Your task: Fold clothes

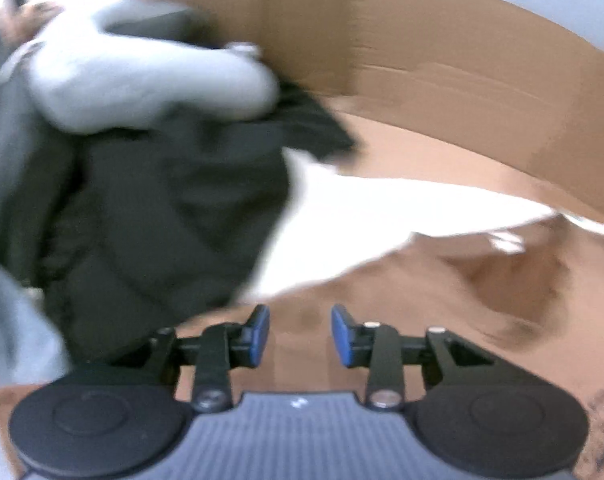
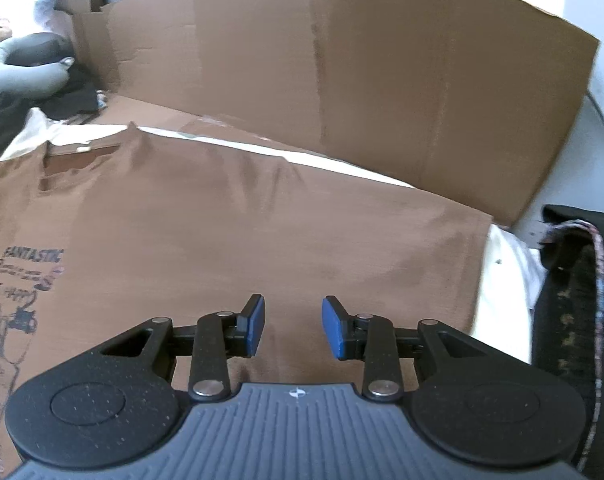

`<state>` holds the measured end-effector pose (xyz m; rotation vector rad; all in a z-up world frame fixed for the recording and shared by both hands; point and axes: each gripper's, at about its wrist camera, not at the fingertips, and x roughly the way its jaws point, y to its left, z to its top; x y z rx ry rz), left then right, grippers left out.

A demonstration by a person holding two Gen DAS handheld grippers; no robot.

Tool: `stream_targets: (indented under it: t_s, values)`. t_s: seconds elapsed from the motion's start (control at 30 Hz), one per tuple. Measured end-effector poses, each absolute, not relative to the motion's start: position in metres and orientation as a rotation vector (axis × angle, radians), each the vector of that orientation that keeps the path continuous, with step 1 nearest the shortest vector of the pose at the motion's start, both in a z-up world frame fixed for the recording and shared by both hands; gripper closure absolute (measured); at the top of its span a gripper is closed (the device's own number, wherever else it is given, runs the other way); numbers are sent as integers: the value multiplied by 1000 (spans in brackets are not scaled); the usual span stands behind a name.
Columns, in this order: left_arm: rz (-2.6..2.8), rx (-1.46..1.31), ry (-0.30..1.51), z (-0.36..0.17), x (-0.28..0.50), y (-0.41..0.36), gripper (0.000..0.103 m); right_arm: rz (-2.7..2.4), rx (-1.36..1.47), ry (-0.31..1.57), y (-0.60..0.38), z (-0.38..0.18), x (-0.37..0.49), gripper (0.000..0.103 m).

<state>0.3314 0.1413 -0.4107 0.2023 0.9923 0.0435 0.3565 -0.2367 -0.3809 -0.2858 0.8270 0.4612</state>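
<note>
A brown printed T-shirt (image 2: 237, 232) is seen spread flat, unfolded, across the white-covered surface (image 2: 514, 264); both the left gripper (image 1: 300, 332) and right gripper (image 2: 293, 326) are held apart, empty

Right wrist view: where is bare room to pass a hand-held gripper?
Free: the white strip between the brown T-shirt and the cardboard wall, and white cloth beside the dark patterned fabric. Crowded: the dark clothes pile at far left.

"FANTASTIC" on the brown T-shirt (image 2: 261, 240)
</note>
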Motion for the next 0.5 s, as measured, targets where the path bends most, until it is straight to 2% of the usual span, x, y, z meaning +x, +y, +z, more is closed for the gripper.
stream_targets:
  t_s: [0.07,0.13,0.2,0.27,0.37,0.43,0.5]
  values:
    - [-14,203,1005,-418,327,115,65,477,-286,827,-231,-382,354,64]
    - [-45,176,1014,-427,321,96,60,492,-287,827,-226,-383,351,64]
    - [-65,138,1019,-437,313,77,47,508,-287,827,-221,-384,348,64]
    - [-66,96,1015,-444,303,61,46,524,-288,827,-215,-385,345,64]
    - [-71,42,1010,-452,289,40,49,548,-287,828,-207,-386,341,64]
    - [-66,35,1014,-459,284,28,64,562,-287,827,-202,-387,339,64]
    - [-67,18,1018,-465,283,21,72,575,-288,825,-197,-387,337,64]
